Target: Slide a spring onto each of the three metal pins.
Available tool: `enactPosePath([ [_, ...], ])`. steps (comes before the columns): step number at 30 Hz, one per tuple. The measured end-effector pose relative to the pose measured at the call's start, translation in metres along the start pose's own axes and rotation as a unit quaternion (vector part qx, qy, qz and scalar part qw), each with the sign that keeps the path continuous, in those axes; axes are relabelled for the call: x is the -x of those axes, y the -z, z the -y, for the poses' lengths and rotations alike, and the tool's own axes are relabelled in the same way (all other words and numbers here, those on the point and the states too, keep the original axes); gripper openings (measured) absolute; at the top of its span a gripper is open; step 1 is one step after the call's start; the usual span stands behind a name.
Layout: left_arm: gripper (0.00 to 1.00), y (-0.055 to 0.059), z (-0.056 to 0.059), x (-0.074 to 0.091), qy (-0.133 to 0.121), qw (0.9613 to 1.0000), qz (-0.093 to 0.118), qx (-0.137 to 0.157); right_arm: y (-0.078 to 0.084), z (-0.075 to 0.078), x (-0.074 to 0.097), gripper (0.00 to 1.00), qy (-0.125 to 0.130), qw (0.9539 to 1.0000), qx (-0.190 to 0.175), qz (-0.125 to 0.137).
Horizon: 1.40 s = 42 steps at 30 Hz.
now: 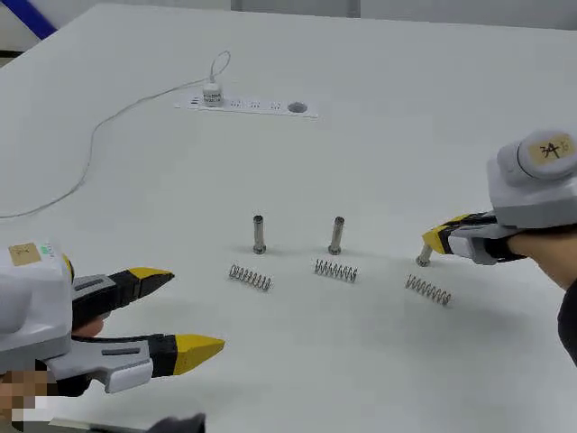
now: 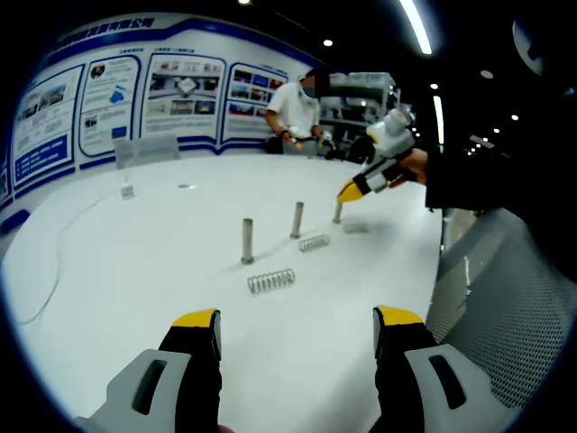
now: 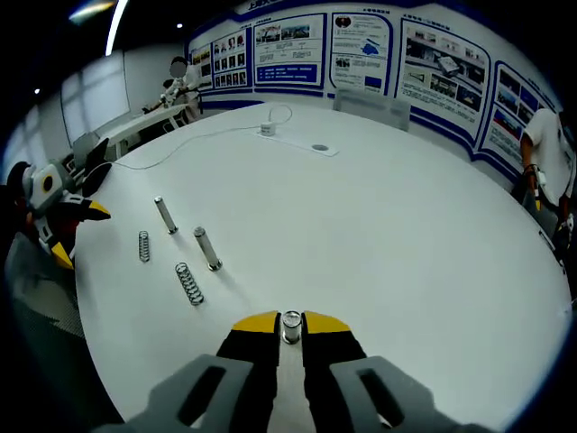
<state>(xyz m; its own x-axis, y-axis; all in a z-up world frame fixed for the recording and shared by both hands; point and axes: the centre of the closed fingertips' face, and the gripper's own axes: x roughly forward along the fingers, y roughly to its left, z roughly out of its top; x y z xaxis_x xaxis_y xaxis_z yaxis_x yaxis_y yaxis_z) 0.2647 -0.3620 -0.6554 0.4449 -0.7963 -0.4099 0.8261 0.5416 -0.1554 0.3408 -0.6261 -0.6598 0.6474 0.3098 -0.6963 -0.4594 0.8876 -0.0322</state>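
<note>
Three metal pins are on the white table: the left pin [image 1: 259, 234] and the middle pin [image 1: 336, 235] stand upright, and the right pin [image 1: 424, 256] leans with its top between my right gripper's [image 1: 430, 241] yellow tips. The right gripper [image 3: 291, 326] is shut on that pin [image 3: 291, 327]. A spring lies in front of each pin: left spring [image 1: 250, 277], middle spring [image 1: 335, 270], right spring [image 1: 427, 290]. My left gripper [image 1: 185, 310] is open near the table's front left, well short of the left spring [image 2: 270, 280], with nothing between its jaws [image 2: 297, 329].
A white power strip [image 1: 245, 105] with a plugged adapter and a trailing cable [image 1: 90, 149] lies at the back of the table. A person [image 2: 293, 113] stands at another bench far off, beyond the table's edge.
</note>
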Motion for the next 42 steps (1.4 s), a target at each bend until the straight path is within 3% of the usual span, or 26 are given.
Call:
enactPosePath([
  [11, 0.70, 0.001, 0.002, -0.001, 0.004, 1.0000, -0.003, -0.004, 0.000, -0.002, 0.006, 0.14, -0.001, 1.0000, 0.006, 0.004],
  [21, 0.70, -0.002, 0.000, -0.010, 0.021, 0.9993, -0.017, -0.026, -0.004, -0.007, 0.018, 0.18, 0.004, 0.9997, 0.014, 0.018],
  [42, 0.66, -0.010, -0.011, -0.034, 0.064, 0.9933, -0.053, -0.080, 0.009, -0.018, 0.025, 0.20, 0.006, 0.9997, -0.006, 0.024],
])
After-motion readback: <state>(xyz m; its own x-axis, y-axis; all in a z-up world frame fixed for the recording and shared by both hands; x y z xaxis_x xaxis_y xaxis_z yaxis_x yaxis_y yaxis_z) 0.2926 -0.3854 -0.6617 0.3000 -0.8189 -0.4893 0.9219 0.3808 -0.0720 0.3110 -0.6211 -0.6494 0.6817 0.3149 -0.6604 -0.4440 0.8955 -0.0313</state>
